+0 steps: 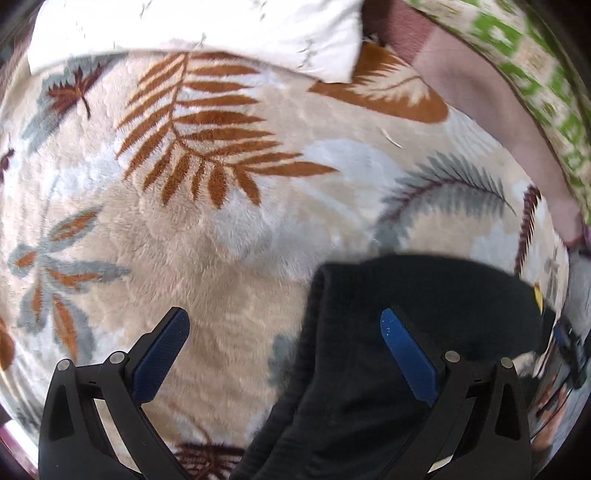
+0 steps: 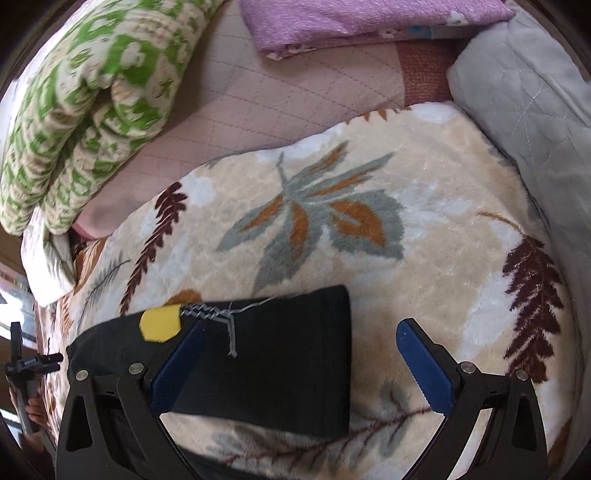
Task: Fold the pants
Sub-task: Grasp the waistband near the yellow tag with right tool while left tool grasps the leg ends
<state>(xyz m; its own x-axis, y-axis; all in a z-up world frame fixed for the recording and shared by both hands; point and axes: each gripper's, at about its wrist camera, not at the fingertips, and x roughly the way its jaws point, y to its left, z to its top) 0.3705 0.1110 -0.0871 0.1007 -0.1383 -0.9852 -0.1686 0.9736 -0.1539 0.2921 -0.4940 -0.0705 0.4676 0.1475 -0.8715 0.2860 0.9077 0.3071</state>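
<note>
The black pants (image 1: 388, 354) lie folded on a leaf-patterned fleece blanket (image 1: 229, 229). In the left wrist view they fill the lower right, their rounded folded edge running down the middle. My left gripper (image 1: 284, 321) is open above that edge, with one blue pad (image 1: 406, 354) over the cloth and the other over the blanket. In the right wrist view the pants (image 2: 280, 362) form a flat rectangle with a yellow tag (image 2: 159, 325) and grey stitching. My right gripper (image 2: 301, 328) is open over the pants' right end, holding nothing.
A white pillow (image 1: 207, 29) lies at the blanket's far end. A green-patterned quilt (image 2: 85, 110) is rolled at the left, a purple folded cloth (image 2: 351, 22) at the back and a grey cushion (image 2: 532, 118) at the right. The pink quilted mattress (image 2: 258, 110) shows beyond the blanket.
</note>
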